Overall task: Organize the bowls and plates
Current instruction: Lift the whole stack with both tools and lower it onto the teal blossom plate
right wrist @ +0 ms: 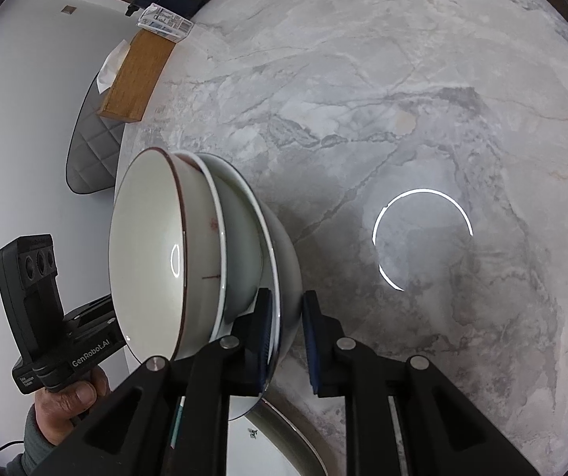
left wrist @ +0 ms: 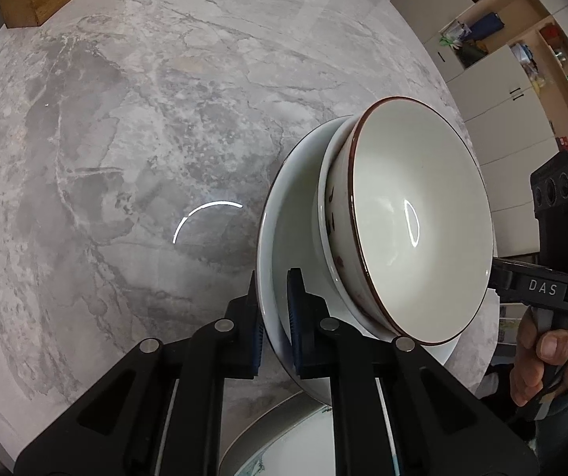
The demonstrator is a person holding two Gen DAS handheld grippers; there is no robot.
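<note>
Left gripper angled steeply downward, black linkage arms converging, blue-padded fingers nearly together and clamped on the rim of a white bowl, one pad inside, one outside. Right gripper pitched downward too, jaws close together, the left pad flat against the rim on the opposite side, the other at the outer wall. Each handle gripped by a bare hand, the right hand and the left hand, fingers curled, grey sleeve at the wrist.
</note>
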